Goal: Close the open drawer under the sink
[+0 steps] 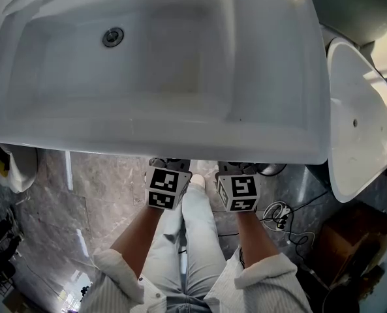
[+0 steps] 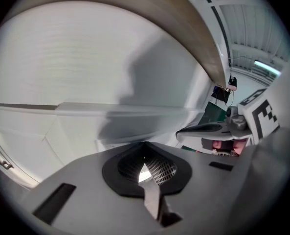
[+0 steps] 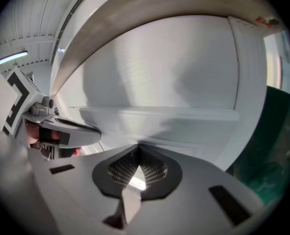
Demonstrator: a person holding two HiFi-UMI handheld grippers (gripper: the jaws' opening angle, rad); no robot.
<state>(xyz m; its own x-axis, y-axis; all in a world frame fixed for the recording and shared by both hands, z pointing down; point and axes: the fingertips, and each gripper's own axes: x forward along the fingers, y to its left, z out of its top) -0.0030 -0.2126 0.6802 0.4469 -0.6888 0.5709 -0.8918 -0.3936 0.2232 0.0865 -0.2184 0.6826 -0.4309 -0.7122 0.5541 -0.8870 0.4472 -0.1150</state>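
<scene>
Claws: our left gripper (image 2: 145, 147) and right gripper (image 3: 139, 149) both have jaws pressed together, holding nothing | Drawer (image 2: 110, 116): its white front is right at both tips, hidden under the sink (image 1: 271, 139) from the head view | Progress: we judge the push nearly finished, though whether a gap is left, we cannot tell.

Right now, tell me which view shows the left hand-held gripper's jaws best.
The left gripper view: it looks straight along the left hand-held gripper, whose jaws meet at the tips. The head view shows only its marker cube; the right gripper view catches its side.
</scene>
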